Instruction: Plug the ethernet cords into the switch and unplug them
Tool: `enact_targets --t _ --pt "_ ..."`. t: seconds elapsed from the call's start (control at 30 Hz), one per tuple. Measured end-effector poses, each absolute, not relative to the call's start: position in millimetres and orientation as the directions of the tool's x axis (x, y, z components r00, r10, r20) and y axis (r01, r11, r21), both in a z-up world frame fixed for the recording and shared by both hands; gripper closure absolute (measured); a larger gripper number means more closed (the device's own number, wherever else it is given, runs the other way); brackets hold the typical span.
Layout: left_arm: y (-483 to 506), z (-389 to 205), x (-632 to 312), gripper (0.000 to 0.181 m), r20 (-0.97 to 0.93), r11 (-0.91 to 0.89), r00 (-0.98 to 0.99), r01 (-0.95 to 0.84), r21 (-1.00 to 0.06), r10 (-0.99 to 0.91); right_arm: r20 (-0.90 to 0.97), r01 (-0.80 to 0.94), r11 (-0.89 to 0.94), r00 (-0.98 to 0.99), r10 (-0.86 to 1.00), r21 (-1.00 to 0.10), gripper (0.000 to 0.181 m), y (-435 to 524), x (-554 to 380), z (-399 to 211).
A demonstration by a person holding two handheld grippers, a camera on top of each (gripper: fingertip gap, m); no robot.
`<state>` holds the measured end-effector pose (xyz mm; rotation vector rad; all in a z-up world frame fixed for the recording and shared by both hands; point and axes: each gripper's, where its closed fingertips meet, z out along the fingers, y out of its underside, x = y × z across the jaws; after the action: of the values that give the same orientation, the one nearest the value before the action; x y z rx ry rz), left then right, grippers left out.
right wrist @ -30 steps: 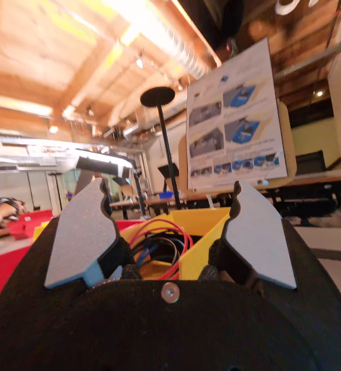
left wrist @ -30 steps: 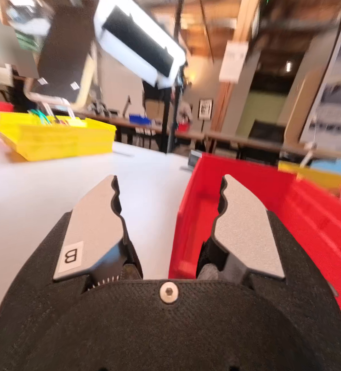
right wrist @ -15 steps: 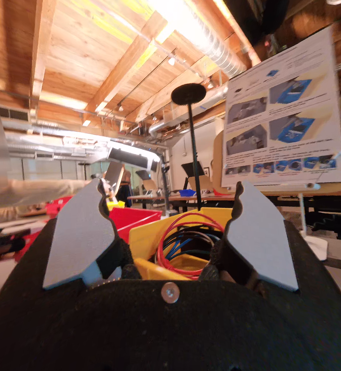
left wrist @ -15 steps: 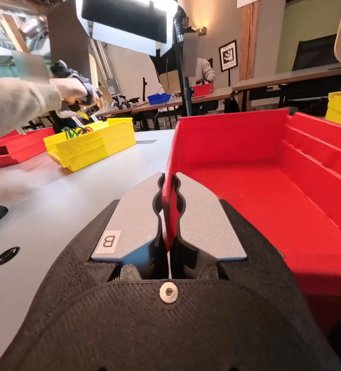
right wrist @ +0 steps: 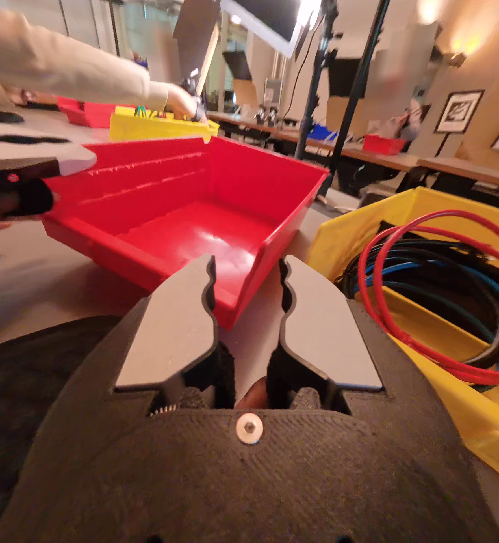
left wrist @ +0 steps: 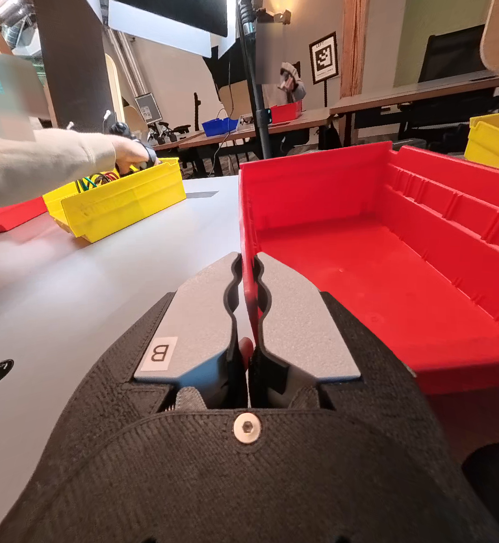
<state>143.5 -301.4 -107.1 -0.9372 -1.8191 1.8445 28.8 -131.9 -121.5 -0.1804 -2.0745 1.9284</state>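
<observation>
A: Starting with the left wrist view. The left gripper (left wrist: 247, 274) is clamped on the near left wall of the red bin (left wrist: 360, 264); both fingers (left wrist: 201, 308) pinch the thin wall between them, one outside, one inside.
B: Anything in the bin?
A: Bare red floor, ribbed wall on the far right side. It sits on the grey tabletop (left wrist: 81, 293).
B: Rest of that view?
A: A yellow bin (left wrist: 119, 202) farther back on the left with green and red cords (left wrist: 98, 179) in it, and another person's hand (left wrist: 131, 155) in a beige sleeve (left wrist: 37, 164) reaching into it. Corner of a second yellow bin (left wrist: 495, 144) at far right.
B: Right wrist view?
A: The right gripper (right wrist: 247, 270) is spread apart, gripping nothing; its tips sit above the near right corner of the red bin (right wrist: 213, 223). The left gripper (right wrist: 31, 164) shows at the bin's left edge, blurred.
B: Cords?
A: Coiled red, blue and black cords (right wrist: 436, 282) lie in the yellow bin (right wrist: 360, 232) just right of the red one. The far yellow bin (right wrist: 154, 129) with the sleeved arm (right wrist: 66, 64) is behind.
B: The switch?
A: Can't see it in either view.
</observation>
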Motion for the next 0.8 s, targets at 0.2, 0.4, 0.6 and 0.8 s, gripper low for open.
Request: enact_targets --t 0.2,0.4,0.6,0.8 --pt "-284.1 -80.2 138.8 0.176 -0.297 -0.273 -0.693 0.149 -0.95 0.657 0.05 0.033 0.283 -0.959 0.279 -0.959 0.171 -150.4 11.7 -151.1" --pt "-250.4 -29.4 153.2 0.177 -0.355 -0.495 -0.742 0.037 -0.868 0.569 0.327 -0.291 0.157 -0.892 0.313 -0.944 0.168 -133.0 16.3 -114.9" --pt "-172.1 39.9 183.5 0.175 -0.179 -0.645 -0.744 -0.402 -0.65 0.644 0.495 -0.608 -0.044 -0.685 0.534 -0.793 0.17 -54.2 31.0 -15.0" --pt "-78.4 61.4 169.4 0.171 -0.148 -0.49 -0.489 -0.707 -0.51 0.859 0.555 -0.82 0.004 -0.384 0.738 -0.572 0.17 66.4 40.9 27.2"
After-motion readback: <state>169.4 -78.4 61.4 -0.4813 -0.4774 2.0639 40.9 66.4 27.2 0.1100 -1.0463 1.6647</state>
